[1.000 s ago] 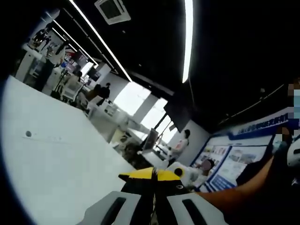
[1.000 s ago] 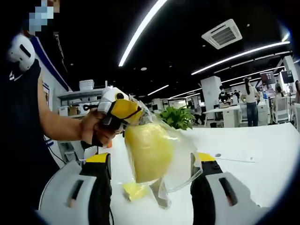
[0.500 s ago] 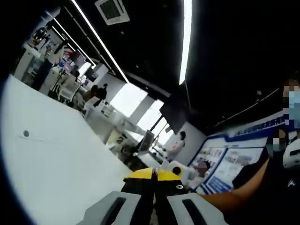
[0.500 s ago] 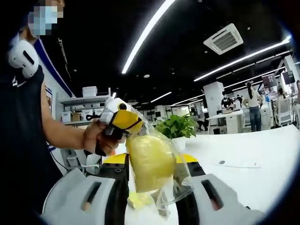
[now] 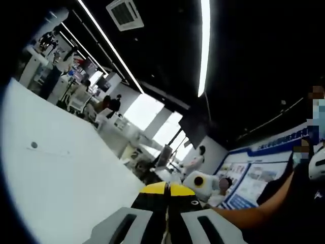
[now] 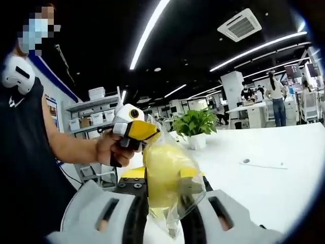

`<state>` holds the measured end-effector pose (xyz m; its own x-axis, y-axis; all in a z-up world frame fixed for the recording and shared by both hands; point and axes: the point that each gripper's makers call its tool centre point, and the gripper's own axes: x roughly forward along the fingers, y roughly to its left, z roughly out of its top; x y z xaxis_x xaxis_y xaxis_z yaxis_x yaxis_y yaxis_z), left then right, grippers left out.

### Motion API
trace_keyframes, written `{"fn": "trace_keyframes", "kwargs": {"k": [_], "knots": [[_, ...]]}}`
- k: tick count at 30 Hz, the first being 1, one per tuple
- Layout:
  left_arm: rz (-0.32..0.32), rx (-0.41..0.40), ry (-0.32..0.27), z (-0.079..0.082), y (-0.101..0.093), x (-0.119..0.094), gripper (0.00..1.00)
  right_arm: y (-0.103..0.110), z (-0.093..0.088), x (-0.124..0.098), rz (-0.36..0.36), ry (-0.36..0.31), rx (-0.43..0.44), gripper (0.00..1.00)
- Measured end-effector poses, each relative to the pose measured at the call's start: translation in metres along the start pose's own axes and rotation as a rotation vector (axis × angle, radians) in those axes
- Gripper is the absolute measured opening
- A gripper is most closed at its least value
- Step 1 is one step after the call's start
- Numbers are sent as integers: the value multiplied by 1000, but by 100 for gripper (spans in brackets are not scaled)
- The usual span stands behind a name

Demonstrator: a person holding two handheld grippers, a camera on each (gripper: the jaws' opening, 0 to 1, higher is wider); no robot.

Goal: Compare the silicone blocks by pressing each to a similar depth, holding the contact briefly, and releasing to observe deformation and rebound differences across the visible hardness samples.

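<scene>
R tool [image 6: 165,203] squeezes yellow silicone block [image 6: 161,175] in clear plastic bag [image 6: 179,195] betw. its jaws, above white table [image 6: 264,173]. L tool [image 6: 136,129], jaws pinched shut on bag top, held by person's hand [image 6: 109,148]. Potted plant [image 6: 198,127] behind.

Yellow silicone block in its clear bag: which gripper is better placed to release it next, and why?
Right. The right gripper has its jaws squeezing the yellow silicone block in the clear plastic bag, while the left gripper just holds the bag's top.
</scene>
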<state>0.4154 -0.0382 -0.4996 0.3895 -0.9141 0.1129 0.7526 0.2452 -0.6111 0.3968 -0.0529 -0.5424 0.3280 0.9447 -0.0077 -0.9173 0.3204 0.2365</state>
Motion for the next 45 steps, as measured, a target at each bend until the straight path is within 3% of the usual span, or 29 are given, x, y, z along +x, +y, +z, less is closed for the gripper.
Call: {"fn": "trace_keyframes", "kwargs": {"k": [12, 16, 20, 27, 34, 37, 45], "knots": [[10, 121, 34, -5, 6, -5, 0, 3, -10, 2, 5, 109, 82, 7], [27, 248, 42, -8, 8, -3, 0, 0, -13, 1, -1, 134, 97, 5], [44, 285, 66, -12, 11, -3, 0, -2, -16, 1, -13, 159, 86, 4], [22, 220, 72, -12, 10, -4, 0, -1, -16, 0, -11, 162, 88, 3], [31, 274, 91, -14, 9, -7, 0, 0, -17, 2, -4, 184, 82, 2], [20, 249, 77, -12, 10, -9, 0, 2, -17, 3, -1, 181, 78, 2], [51, 283, 87, -14, 13, -12, 0, 3, -20, 7, 4, 197, 73, 2]]}}
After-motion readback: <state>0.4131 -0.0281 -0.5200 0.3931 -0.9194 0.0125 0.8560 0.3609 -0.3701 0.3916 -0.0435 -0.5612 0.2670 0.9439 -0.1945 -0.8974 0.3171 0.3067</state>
